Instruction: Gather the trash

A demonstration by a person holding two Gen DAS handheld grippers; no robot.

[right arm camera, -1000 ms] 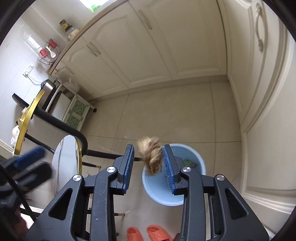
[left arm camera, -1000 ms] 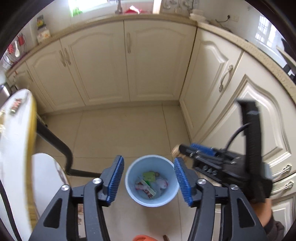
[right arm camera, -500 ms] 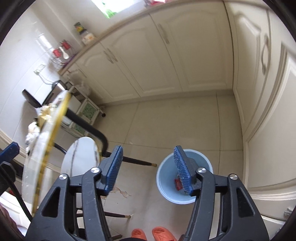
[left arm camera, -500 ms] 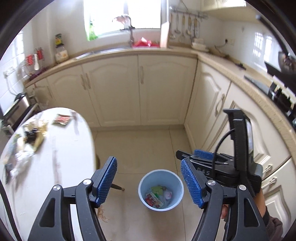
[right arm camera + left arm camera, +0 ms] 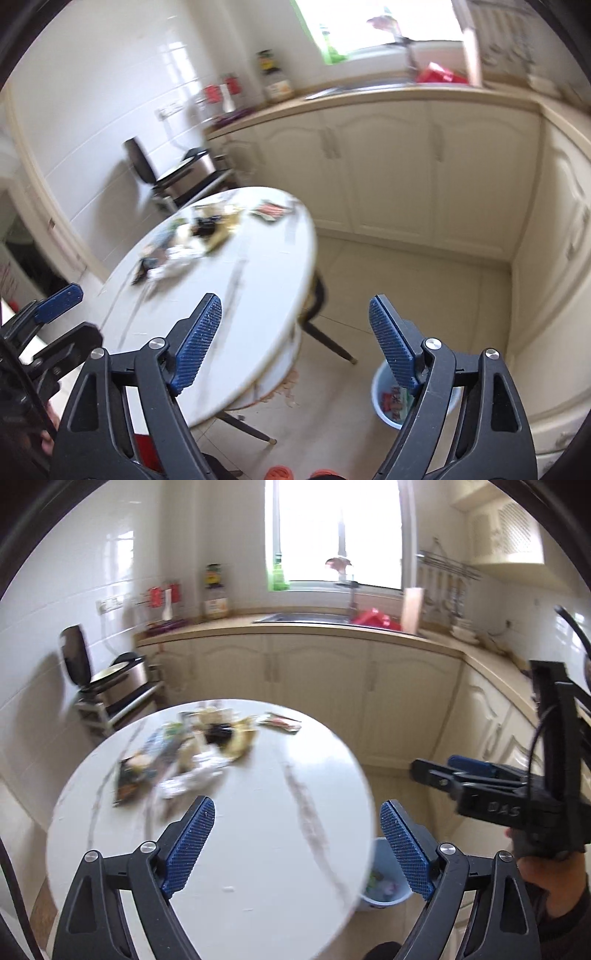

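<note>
On the far left part of the round white table (image 5: pixel 258 830) lies the trash that is left: a blurred heap of wrappers and crumpled paper (image 5: pixel 184 753), with one flat packet (image 5: pixel 279 722) a little apart toward the table's far edge. None of it is touched by either tool. The left gripper (image 5: pixel 295 845) hangs over the near, bare part of the tabletop; its jaws have just been opening and stand wide apart with nothing between them. To the right, on the floor and partly tucked under the table's edge, stands the blue bin (image 5: pixel 384 406), which already holds a few coloured wrappers, so some of the job looks done. The right gripper (image 5: pixel 295 343) is above the table's right edge and the floor beside the bin; its jaws too have just been opening and are wide and empty. Judging by the heap, most of the collecting is still ahead, and both tools are free for it.
</note>
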